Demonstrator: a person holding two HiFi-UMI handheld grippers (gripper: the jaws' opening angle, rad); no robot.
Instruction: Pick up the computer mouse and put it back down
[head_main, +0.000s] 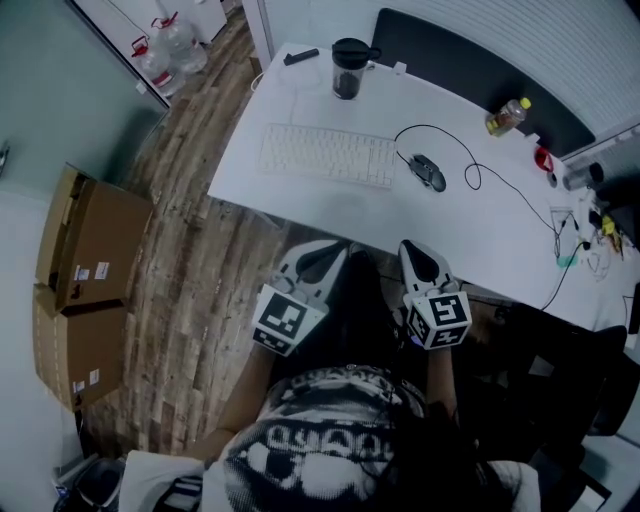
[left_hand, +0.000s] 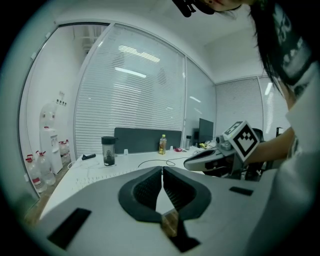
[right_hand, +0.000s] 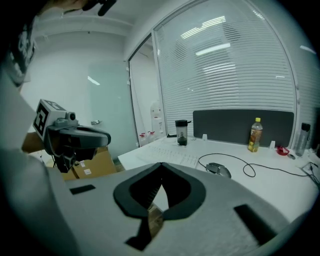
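mouse lying on tabletop, straight ahead of R gripper, long axis slanting | R sitting nearer than L gripper | both jaws clenched, empty

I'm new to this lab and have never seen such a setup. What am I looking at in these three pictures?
A person at a white desk holds a hand-held gripper in each hand; the marker cubes are part of them. One picture looks down from a camera on the person's head. The other two look along each gripper's own fingers. On the desk are a keyboard, a wired computer mouse, a dark tumbler and a bottle. The left gripper and the right gripper both have their fingers shut and hold nothing; the mouse lies untouched.
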